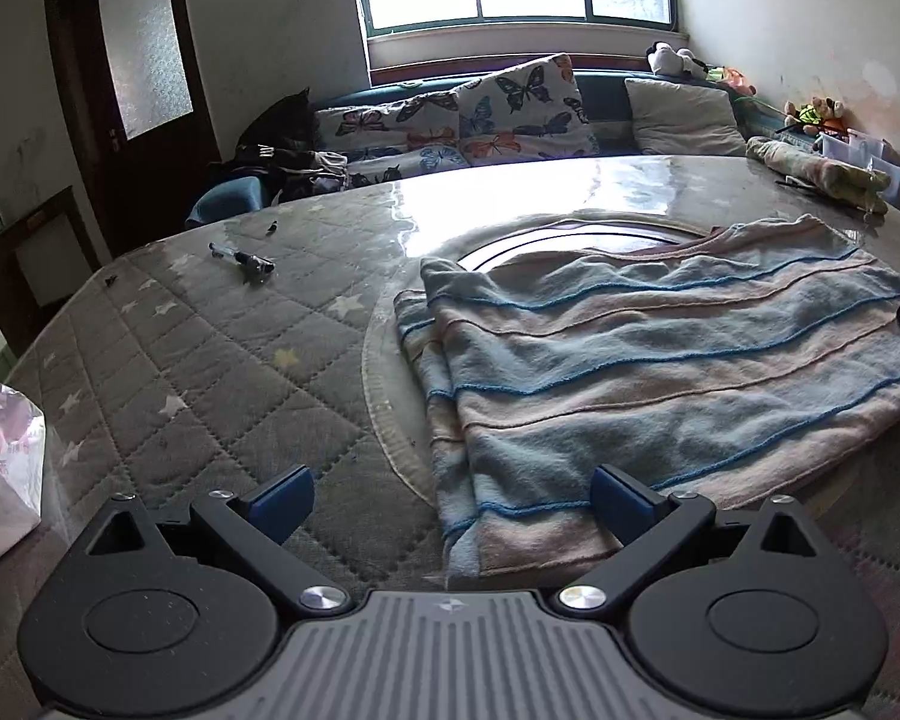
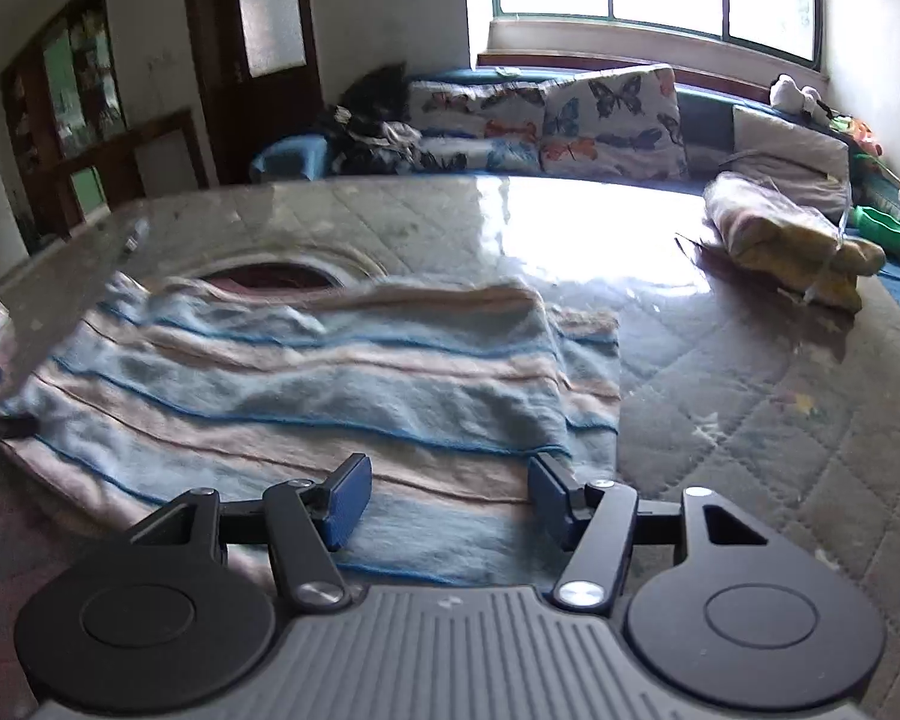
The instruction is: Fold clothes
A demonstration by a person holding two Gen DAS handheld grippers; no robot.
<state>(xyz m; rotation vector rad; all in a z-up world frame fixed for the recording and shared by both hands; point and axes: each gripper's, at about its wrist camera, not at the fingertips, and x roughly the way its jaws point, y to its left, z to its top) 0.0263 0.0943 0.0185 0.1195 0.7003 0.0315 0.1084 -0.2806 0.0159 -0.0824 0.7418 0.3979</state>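
Sweater (image 1: 660, 360) lies part-folded on table (image 1: 210, 360); left claw (image 1: 453, 507) wide open, right claw (image 2: 447, 501) half open, both empty. Next: grip near hem, probably.

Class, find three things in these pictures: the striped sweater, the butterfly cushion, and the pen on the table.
striped sweater (image 1: 660, 360), left wrist view, middle of its body.
butterfly cushion (image 1: 525, 111), left wrist view, centre of its front.
pen (image 1: 243, 257), left wrist view, middle of its barrel.
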